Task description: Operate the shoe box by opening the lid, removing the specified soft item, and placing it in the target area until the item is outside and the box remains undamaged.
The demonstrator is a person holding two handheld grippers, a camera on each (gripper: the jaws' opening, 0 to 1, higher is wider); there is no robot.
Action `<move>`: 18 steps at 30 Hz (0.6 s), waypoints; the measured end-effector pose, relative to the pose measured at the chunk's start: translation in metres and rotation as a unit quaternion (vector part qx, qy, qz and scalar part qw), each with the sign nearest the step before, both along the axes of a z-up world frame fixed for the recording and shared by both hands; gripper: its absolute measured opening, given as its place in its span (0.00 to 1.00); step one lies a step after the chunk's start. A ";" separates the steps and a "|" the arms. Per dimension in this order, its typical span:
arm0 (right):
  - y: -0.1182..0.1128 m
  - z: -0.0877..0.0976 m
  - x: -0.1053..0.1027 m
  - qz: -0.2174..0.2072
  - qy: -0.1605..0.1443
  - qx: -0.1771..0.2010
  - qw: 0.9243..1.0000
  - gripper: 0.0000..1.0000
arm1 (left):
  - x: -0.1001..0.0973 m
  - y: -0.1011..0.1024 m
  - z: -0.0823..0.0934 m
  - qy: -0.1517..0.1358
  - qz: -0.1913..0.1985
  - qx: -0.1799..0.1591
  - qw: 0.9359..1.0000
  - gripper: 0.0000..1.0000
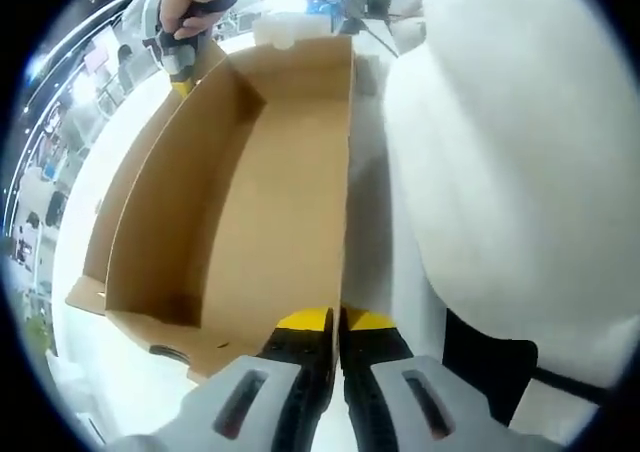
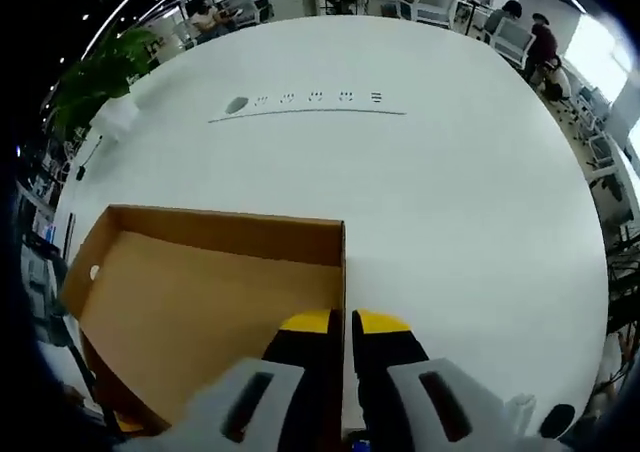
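Two claw jaws pressed together on the shoe box (image 1: 250, 192) wall mark the left claw (image 1: 337, 324), a white soft item (image 1: 520, 152) bulging alongside. Right gripper view: right claw (image 2: 345, 324) likewise pinches the box wall on the white table (image 2: 440, 182).

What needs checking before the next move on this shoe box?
1. Lid open: ok. The shoe box is open at the top in both views.
2. Soft item out of the box: cannot tell. The interior that shows is bare cardboard. The white mass beside the box may be the item or clothing.
3. Left gripper grip: ok. The jaws are closed on the box wall's edge.
4. Right gripper grip: ok. It is closed on a wall edge too.
5. Box undamaged: ok where visible. No tear or crush shows.
6. Placing room: ok. The table is bare beyond the box.
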State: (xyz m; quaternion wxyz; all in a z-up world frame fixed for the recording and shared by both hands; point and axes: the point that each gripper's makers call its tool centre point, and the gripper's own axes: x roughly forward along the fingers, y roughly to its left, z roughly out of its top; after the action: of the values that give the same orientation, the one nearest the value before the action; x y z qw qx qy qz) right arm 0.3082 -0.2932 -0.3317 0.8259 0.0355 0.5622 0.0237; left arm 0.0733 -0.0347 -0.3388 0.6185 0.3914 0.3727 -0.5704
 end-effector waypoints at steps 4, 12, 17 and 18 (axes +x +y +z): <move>-0.004 -0.001 0.001 0.024 -0.001 -0.015 1.000 0.00 | 0.000 0.001 0.000 0.000 0.001 -0.002 1.000 0.02; -0.005 0.000 0.003 0.007 -0.001 0.004 1.000 0.00 | 0.000 0.001 0.000 0.002 -0.001 -0.005 1.000 0.02; -0.004 -0.005 -0.001 0.037 0.017 0.005 0.999 0.00 | -0.001 0.000 -0.001 0.002 0.001 -0.002 1.000 0.02; -0.003 -0.003 0.001 0.037 0.009 0.010 0.999 0.00 | -0.001 0.000 -0.001 0.002 0.002 -0.002 1.000 0.02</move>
State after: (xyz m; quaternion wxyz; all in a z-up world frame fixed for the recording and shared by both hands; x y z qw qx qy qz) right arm 0.3092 -0.2966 -0.3346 0.8190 0.0231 0.5703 0.0593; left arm 0.0719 -0.0346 -0.3397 0.6194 0.3882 0.3736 -0.5710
